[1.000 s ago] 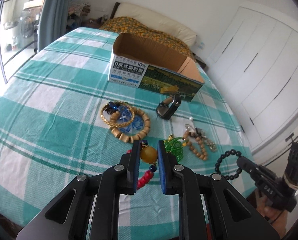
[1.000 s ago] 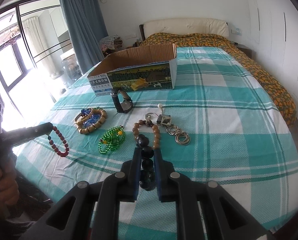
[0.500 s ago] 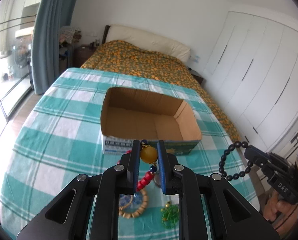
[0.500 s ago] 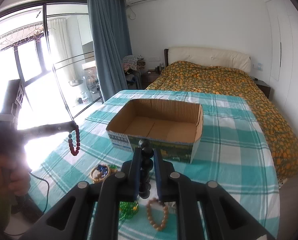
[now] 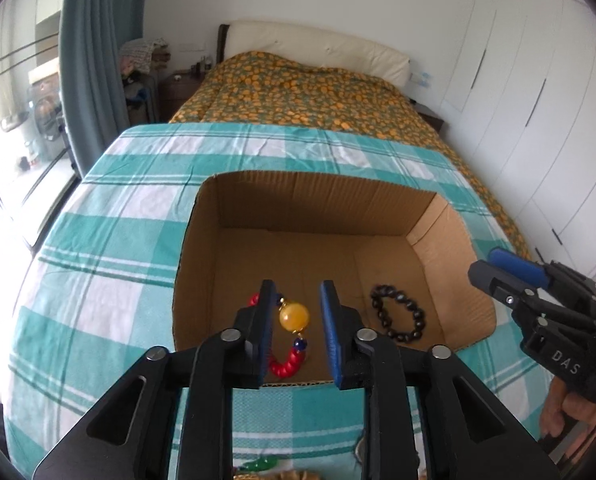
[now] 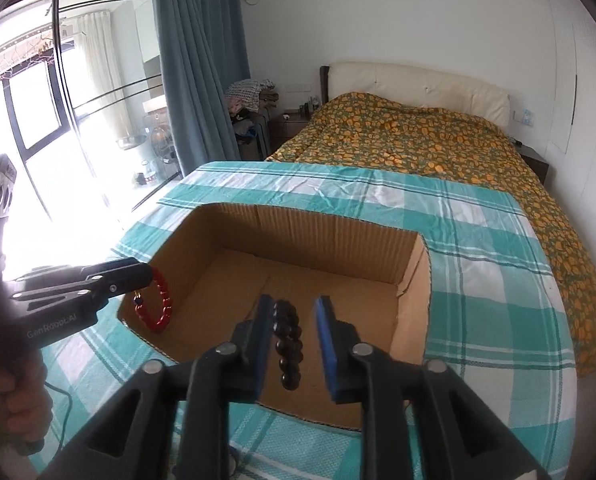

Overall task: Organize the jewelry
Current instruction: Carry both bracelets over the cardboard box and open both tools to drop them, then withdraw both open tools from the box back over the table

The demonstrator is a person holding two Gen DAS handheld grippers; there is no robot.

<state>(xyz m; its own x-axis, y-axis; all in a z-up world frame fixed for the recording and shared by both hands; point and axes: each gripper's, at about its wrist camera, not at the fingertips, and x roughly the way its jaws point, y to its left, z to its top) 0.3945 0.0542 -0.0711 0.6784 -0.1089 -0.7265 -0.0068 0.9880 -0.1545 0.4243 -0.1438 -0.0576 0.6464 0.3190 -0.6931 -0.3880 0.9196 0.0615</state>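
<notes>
Releasing over cardboard box [image 5: 450,232]: left gripper [image 5: 298,320] jaws opening, red bracelet [image 5: 287,362] with amber bead between pads, no longer pinched, hanging over box floor near front wall. Right gripper [image 6: 291,330] jaws opening too, black bead bracelet [image 6: 287,344] dangling against left pad, long axis vertical. Each bracelet directly below own gripper; drop is straight down. Left view shows black bracelet [image 5: 398,318] as full ring, seemingly on box floor; right view shows it edge-on between pads. Right view shows red bracelet [image 6: 159,304] hanging at box's left wall.
</notes>
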